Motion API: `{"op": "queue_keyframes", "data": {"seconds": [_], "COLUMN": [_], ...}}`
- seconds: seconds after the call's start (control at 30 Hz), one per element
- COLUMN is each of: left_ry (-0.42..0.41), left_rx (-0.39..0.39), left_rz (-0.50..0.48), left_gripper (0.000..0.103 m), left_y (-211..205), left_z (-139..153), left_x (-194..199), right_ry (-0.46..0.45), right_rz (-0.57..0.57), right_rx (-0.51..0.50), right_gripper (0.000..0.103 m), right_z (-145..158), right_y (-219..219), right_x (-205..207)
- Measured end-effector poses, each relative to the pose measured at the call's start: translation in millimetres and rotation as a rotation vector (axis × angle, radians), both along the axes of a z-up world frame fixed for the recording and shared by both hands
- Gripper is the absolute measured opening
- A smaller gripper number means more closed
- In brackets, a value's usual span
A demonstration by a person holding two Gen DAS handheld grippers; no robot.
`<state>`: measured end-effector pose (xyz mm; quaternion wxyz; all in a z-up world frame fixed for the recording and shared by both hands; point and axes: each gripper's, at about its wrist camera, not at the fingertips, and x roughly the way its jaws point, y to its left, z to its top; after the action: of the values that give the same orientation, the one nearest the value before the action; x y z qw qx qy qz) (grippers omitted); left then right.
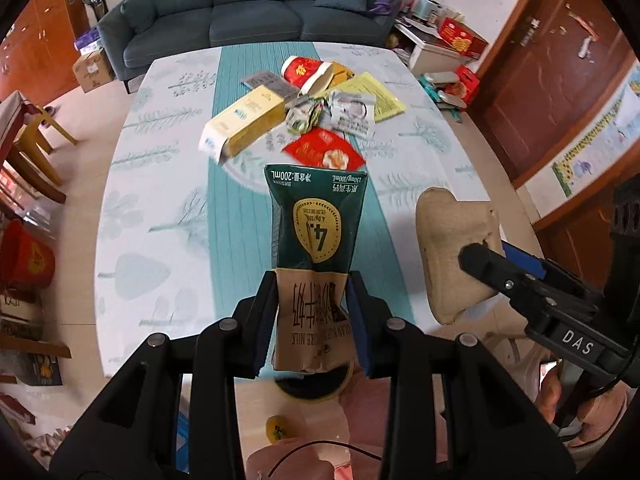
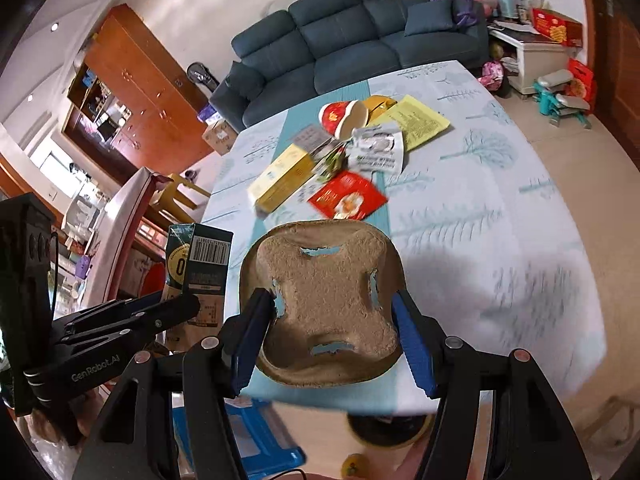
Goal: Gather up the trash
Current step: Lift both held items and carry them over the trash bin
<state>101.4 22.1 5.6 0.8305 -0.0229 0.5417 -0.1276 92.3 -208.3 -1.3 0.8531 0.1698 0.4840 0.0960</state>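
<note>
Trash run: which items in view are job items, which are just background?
Job items:
- green-and-brown milk carton, in left gripper
- brown pulp cup tray, in right gripper
- yellow box
- red packet
- red paper cup

Background:
- blue sofa
- orange cabinet

Near half of table (image 1: 168, 248) lying bare, giving open passage. Trash pile crowding far centre: yellow box (image 1: 242, 128), red packet (image 1: 324, 151), paper cup (image 1: 308, 74), yellow sheet (image 1: 378, 94). Bare cloth running down left and right edges. Sofa (image 1: 248, 12) standing beyond far edge, boxes cluttering floor at far right.
</note>
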Motion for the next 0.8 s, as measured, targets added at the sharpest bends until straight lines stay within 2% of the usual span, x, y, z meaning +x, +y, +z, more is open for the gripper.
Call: {"op": "queue_keyframes", "data": {"seconds": [0.17,0.4,0.63,0.8], "left_ry": [-0.014,0.039,0.063,0.118], "left_rx": [-0.012,-0.038,-0.058,-0.038], "left_rz": [-0.059,-0.118,-0.142,-0.143], "left_gripper": [0.030,0.030,0.030,0.030], "left_y": [24.4,42.2,36.6,28.3], "left_z": [3.1,-5.8,-15.6,-41.9], "left_x": [-48.8,-110.9,-144.5,-157.9], "right_ry": [-0.003,0.068,0.151,0.218], "right_rz": [-0.042,-0.059,-0.064,-0.072], "right_rx": [0.005,-0.007,-0.029,-0.020], "right_gripper": [0.063,0.063,0.063,0.063], "right_z": [2.4,-3.4,-18.6,-52.5], "right_y": [30.4,66.7,74.5,71.1], "right_x": [-63.3,-146.5,-188.1,-203.2]}}
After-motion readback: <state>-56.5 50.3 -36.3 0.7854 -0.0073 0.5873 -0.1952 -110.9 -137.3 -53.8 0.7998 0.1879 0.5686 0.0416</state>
